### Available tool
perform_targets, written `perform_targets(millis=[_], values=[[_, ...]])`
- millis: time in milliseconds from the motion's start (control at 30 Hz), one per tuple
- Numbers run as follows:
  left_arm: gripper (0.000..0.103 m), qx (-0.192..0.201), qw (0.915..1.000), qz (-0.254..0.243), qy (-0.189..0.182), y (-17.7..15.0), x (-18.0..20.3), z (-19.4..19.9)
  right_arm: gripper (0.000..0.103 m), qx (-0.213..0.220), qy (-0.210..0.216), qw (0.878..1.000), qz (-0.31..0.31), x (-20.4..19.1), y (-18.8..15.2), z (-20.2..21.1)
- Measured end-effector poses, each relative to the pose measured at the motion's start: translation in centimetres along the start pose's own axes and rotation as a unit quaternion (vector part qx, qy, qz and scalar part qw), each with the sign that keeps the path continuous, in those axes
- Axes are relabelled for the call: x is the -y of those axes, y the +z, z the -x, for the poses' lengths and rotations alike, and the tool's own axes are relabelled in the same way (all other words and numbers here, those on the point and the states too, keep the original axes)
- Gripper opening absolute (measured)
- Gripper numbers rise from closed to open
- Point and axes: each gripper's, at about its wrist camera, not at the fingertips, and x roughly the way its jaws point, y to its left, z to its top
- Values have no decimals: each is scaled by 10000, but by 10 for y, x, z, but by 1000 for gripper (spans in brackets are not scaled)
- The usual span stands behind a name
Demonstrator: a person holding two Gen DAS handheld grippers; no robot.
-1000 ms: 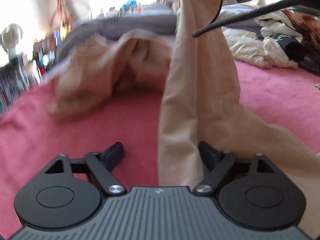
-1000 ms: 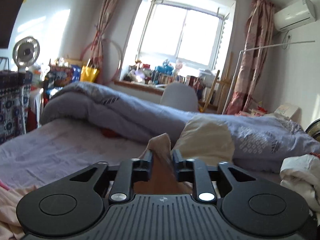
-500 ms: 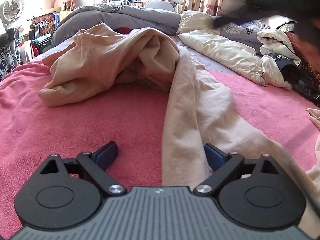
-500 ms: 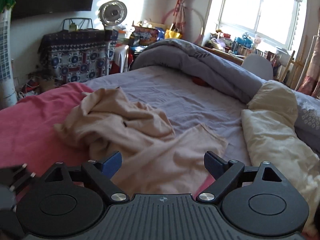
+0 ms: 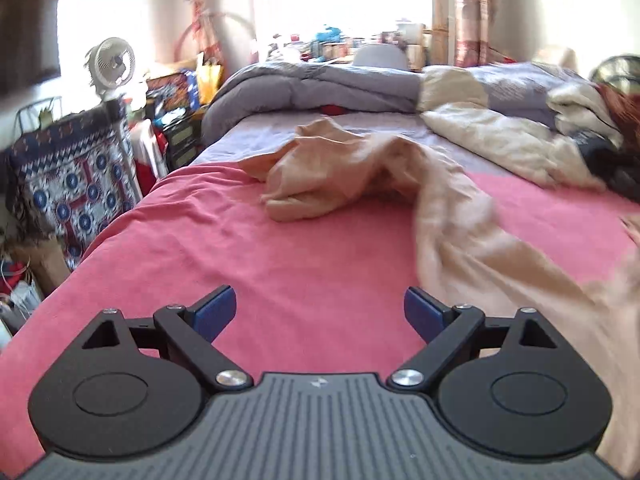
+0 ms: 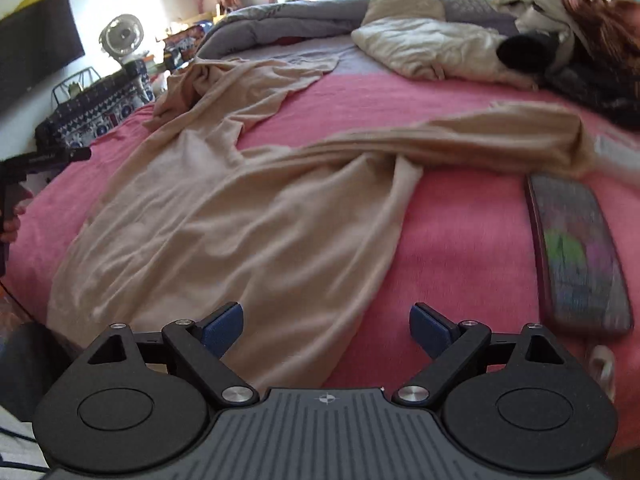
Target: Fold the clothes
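Observation:
A long beige garment (image 6: pixel 240 220) lies spread and rumpled on the pink blanket (image 6: pixel 460 240), one sleeve stretching to the right. My right gripper (image 6: pixel 326 330) hovers over its near hem, jaws wide and closing a little; fabric lies under the gap and the pads do not press on it. In the left wrist view the same garment (image 5: pixel 460 240) runs down the right side, bunched at the far end. My left gripper (image 5: pixel 320 312) stands wide over bare pink blanket (image 5: pixel 240 240), closing slightly, with nothing between its fingers.
A phone (image 6: pixel 576 248) lies on the blanket right of the garment. Cream and dark clothes are piled (image 6: pixel 440 48) at the back right, a grey duvet (image 5: pixel 320 84) behind. A fan (image 5: pixel 114 62) and a patterned cover (image 5: pixel 72 184) stand off the bed's left edge.
My right gripper let go of the raised beige garment, which dropped flat, and swung down to its near hem. My left gripper drew back and left, so no cloth lies between its jaws.

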Motion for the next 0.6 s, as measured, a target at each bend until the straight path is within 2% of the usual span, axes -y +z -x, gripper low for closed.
perform_targets(millis=[100,167,233,267,300,367,433,600], values=[[93,-8,9991,-127,-399,-30,29,37,88,9,215,9992,-342,-5,-31,-1],[93,-46,9980,-136,-624,-44,49,54,81,-56,486,9966,-666,-7,-38,-10],[93,-124,9961,-106,-870,-53,68,64,59,-173,845,9898,-1133,-5,-44,-24],[93,-147,9953,-114,-948,-56,76,67,54,-230,1026,9856,-1327,-4,-46,-32],[93,-146,9951,-152,-970,-59,84,69,44,-269,1134,9823,-1465,-4,-48,-38],[93,-121,9953,-313,-913,-62,94,72,34,-280,1172,9795,-1615,-3,-47,-41],[94,-105,9958,-488,-765,-65,100,73,19,-248,1240,9774,-1694,-3,-47,-31],[94,-341,9956,-869,-74,-78,101,63,10,-27,1522,9688,-1957,2,-52,9]])
